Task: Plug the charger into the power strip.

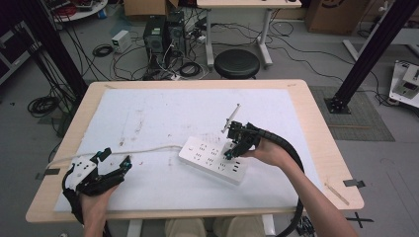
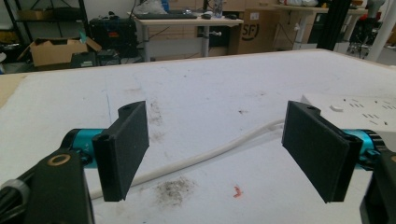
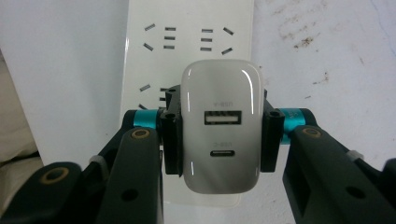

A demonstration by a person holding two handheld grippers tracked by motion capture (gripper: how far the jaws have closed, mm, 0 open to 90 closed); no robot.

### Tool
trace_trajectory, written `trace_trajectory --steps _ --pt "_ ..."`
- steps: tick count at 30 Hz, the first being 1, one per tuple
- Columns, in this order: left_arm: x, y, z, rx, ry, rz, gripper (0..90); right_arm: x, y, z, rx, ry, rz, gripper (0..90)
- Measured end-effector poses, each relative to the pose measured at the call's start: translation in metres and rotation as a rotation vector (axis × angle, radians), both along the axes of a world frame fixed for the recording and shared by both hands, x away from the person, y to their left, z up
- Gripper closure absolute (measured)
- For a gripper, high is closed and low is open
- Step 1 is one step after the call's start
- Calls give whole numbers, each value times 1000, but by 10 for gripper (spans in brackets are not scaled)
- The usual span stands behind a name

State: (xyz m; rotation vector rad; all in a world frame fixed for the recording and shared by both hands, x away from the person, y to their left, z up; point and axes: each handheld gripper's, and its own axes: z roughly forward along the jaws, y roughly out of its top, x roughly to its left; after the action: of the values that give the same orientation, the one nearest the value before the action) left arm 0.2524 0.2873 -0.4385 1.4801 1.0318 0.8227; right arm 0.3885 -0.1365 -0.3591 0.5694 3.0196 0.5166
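A white power strip (image 1: 212,159) lies near the middle of the table, its white cable (image 1: 143,149) running off to the left. My right gripper (image 1: 231,152) is over the strip's right half, shut on a white USB charger (image 3: 220,128) with two ports facing the camera. The charger sits directly above the strip's sockets (image 3: 187,37); whether its pins are in I cannot tell. My left gripper (image 1: 113,160) rests at the table's front left, open and holding nothing. In its own view the pads (image 2: 123,149) stand wide apart, with the cable (image 2: 205,156) and the strip's end (image 2: 359,107) beyond.
A white mat (image 1: 163,118) covers most of the wooden table (image 1: 316,128) and bears dark smudges (image 2: 173,189). A black stool (image 1: 237,63), computers and cables are on the floor behind the far edge. Tape marks (image 1: 354,182) lie at the right front corner.
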Motion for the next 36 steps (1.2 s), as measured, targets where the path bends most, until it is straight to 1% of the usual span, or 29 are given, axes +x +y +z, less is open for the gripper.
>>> trace_trajectory --steps 2,4,5,8,9,11,13,15,16,18,19,20,21,22,23,26,29,30,33,36 --pt "0 1 0 6 3 -3 230 1 1 0 -9 6 6 631" --pt "0 2 -1 2 4 0 230 1 3 -1 -13 11 16 630" --pt "0 2 -2 2 5 -1 230 1 4 -1 -15 5 18 631" --pt "-1 2 -3 -3 6 4 230 1 5 -1 -18 10 18 631" --pt "-1 3 -3 -1 7 4 230 2 6 -1 -24 2 28 631" --pt "-1 3 -4 -2 9 4 230 2 7 -1 -28 5 35 631" --pt "-1 4 -4 -8 10 6 230 3 9 -2 -38 24 43 631" --pt "-1 5 -3 -3 8 6 230 3 11 -3 -45 21 53 631" --pt "-1 5 -3 -3 9 7 230 3 11 -2 -49 24 46 631" --pt "-1 5 -4 -3 9 6 230 3 11 -2 -50 19 50 631" --pt "-1 4 -4 -7 11 5 230 2 13 -2 -62 20 45 631" --pt "-1 4 -4 -7 11 5 230 2 13 -2 -62 20 45 631" --pt "-1 5 -4 2 14 4 230 1 14 -2 -69 15 43 631" --pt "-1 3 -5 -8 13 6 230 -3 18 -1 -92 -1 22 631" --pt "-1 3 -5 0 15 2 230 -3 19 -1 -98 -2 12 631" --pt "-1 3 -5 0 15 3 230 -4 19 -1 -102 -2 7 631" --pt "0 1 -5 0 15 -1 230 -5 20 -2 -100 -10 -12 631" --pt "0 1 -5 0 15 -1 230 -5 20 -3 -98 -4 -25 631" --pt "0 0 -5 -4 15 -2 230 -4 20 -3 -100 -3 -27 631" --pt "0 0 -5 1 15 -5 230 -5 22 -3 -109 -7 -27 631"
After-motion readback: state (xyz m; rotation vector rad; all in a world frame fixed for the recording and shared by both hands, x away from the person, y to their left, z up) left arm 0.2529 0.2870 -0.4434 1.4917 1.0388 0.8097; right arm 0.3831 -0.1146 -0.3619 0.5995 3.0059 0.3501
